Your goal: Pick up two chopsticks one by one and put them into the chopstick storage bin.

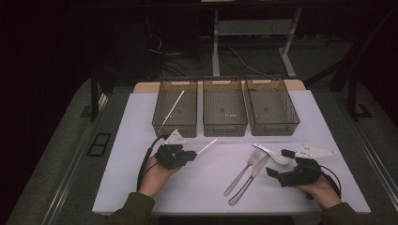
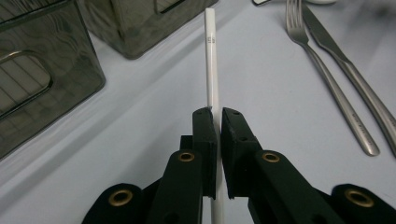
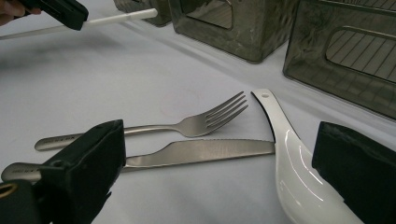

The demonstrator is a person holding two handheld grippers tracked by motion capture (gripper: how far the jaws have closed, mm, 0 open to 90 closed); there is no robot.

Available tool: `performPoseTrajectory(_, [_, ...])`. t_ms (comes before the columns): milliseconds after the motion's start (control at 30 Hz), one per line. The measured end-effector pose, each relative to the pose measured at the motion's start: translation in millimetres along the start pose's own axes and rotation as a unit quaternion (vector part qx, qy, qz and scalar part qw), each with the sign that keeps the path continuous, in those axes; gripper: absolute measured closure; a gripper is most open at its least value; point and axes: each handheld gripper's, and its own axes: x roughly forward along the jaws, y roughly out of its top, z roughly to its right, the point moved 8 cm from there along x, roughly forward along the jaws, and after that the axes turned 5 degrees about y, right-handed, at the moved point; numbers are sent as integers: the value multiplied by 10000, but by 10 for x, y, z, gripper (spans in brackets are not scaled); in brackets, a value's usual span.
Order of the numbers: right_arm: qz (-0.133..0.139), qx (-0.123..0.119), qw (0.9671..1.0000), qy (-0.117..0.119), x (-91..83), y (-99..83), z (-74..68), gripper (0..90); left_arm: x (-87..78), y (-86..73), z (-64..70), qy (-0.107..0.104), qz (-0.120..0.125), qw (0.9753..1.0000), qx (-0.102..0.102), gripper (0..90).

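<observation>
In the left gripper view we see our left gripper [image 2: 218,116] clenched on a white chopstick [image 2: 211,65]: the two black jaws stand nearly together with the stick pinched in the narrow slot between them. The stick runs on past the tips, straight ahead, and its far end reaches toward the gap between two of the bins, while its near end passes down between the jaws toward the bottom edge of that view. From the high view, the left gripper [image 1: 190,154] sits left of centre on the white table [image 1: 141,140], and the chopstick [image 1: 207,146] slants away from it to the right and forward, ending short of the middle bin [image 1: 224,108].

On our right, the right gripper [image 1: 280,163] is released, its jaws spread wide. In the right gripper view a white ceramic spoon [image 3: 294,172] lies between the open jaws, close beside the right-hand jaw; whether it touches that jaw we cannot tell. Just beyond the left-hand jaw lie a knife [image 3: 201,151] and a fork [image 3: 196,125], side by side on the table, with the knife tip next to the spoon.

Farther off, three clear bins stand in a row at the back of the table. The left bin [image 1: 174,108] already holds a second chopstick [image 1: 172,108], lying slantwise. The right bin [image 1: 272,108] stands beyond the cutlery.
</observation>
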Motion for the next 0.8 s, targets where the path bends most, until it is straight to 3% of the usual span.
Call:
performPoseTrajectory(233, [11,16,10000,-1,0,3,0,30,-78,85,-21,-39,67,10000,-41,839])
performPoseTrajectory(500, [15,36,10000,-20,-3,3,6,29,-160,259,-140,12,199,9998,-65,839])
performPoseTrajectory(800, [10,37,10000,-41,-1,2,14,29,-236,576,-302,137,393,9991,-110,839])
